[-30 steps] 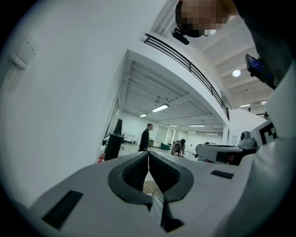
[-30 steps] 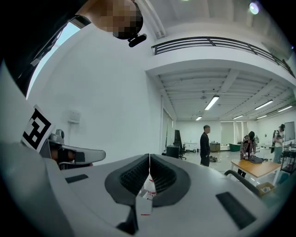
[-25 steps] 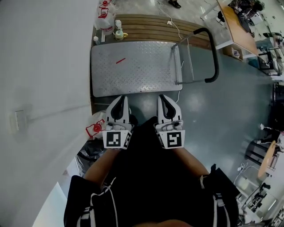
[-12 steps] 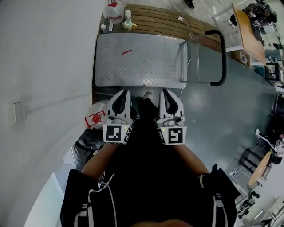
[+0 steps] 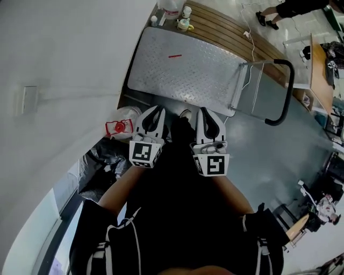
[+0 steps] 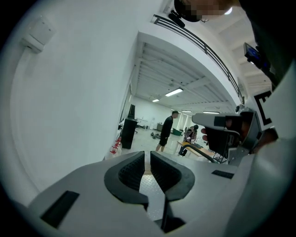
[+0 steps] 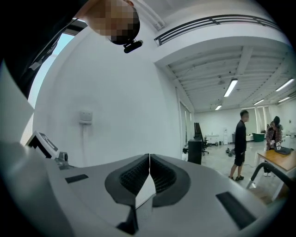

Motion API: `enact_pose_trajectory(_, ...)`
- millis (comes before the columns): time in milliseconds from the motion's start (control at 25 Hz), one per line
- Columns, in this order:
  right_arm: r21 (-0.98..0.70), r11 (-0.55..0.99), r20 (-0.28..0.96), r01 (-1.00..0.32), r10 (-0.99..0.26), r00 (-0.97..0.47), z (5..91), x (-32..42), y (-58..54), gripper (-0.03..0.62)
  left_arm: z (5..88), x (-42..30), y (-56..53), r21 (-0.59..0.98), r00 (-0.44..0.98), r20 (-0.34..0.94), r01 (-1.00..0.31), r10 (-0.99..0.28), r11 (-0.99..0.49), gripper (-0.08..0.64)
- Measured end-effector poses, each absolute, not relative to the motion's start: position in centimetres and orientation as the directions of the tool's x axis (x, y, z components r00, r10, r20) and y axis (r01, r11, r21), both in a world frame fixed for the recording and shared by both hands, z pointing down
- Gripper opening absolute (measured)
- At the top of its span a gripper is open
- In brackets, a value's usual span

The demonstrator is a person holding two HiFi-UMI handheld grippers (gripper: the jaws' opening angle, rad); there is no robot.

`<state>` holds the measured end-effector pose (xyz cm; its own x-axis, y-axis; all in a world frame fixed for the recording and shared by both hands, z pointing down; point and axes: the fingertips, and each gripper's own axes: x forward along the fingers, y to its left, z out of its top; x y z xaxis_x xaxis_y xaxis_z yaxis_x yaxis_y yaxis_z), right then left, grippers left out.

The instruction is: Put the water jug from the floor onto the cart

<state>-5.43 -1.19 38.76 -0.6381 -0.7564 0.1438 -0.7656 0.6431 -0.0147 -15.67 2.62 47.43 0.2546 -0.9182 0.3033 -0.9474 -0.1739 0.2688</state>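
Reaching forward and slightly downward, the left tongs [image 5: 153, 114] have just been opening a little. They stand parted by only a thin slit, with nothing between them. The right tongs [image 5: 207, 115], just beside them, are pressed fully together and are also empty.

Just to the left of the left tongs, the water jug [image 5: 124, 115] sits on the floor [image 5: 252, 156] close to the white wall [image 5: 64, 59]. It is pale and translucent, and its red cap [image 5: 117, 128] faces up toward the head camera. Whether it holds water cannot be told. Behind the left tongs, toward the person, a crumpled black bag [image 5: 105, 172] lies near the jug.

Beyond both sets of fingertips lies the cart [image 5: 183, 72]. Its ridged metal deck is bare apart from a small red mark. The black push handle [image 5: 284, 91] rises at the end well to the right of the right tongs. Small bottles [image 5: 177, 11] stand on wooden slats past the cart's far edge.

The step in hand appears to be the approach to the jug, and no grasp has been made yet. To do it well:
- Both tongs likely need to swing left and down and open much wider.
- One should close near the red top, where there is something firm to pinch.
- The other should steady the smooth body, which could slip or swing if the jug is full.
- Keeping clear of the bag should avoid snagging it.
- The lift then needs to clear the cart's near edge before the jug is set down upright on the deck.
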Motion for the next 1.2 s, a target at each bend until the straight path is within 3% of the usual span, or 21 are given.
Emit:
enact_pose_trajectory(160,-0.004,0.704,0.111,-0.71,-0.706,-0.7,38.2,-8.8,-0.6,0.018,50.4,-17.5,5.5,0.254,0.211,0.355,-0.959,-0.911,-0.124,0.054)
enact_pose_trajectory(320,0.003,0.758,0.101,-0.652,-0.649,-0.754,38.3,-12.6,0.5,0.018,55.1,-20.3,8.5,0.258,0.179,0.442,-0.964,-0.879,-0.067,0.132)
enact_pose_trajectory(560,0.02,0.81,0.134,-0.586,-0.583,-0.801,38.9,-15.9,1.8,0.018,64.4,-25.8,12.4,0.302,0.093,0.626,-0.944,-0.774,0.13,0.15)
enact_pose_trajectory(720,0.027,0.824,0.15,-0.566,-0.563,-0.813,40.2,-17.6,2.8,0.018,69.1,-28.5,14.9,0.311,0.041,0.681,-0.92,-0.731,0.238,0.152)
enact_pose_trajectory(960,0.056,0.846,0.155,-0.531,-0.533,-0.832,42.3,-19.9,3.7,0.018,78.7,-30.5,18.9,0.337,0.061,0.793,-0.873,-0.606,0.354,0.167)
enact_pose_trajectory(1200,0.041,0.857,0.216,-0.513,-0.509,-0.833,45.1,-19.8,3.4,0.018,85.9,-31.5,20.7,0.295,0.078,0.854,-0.887,-0.515,0.355,0.172)
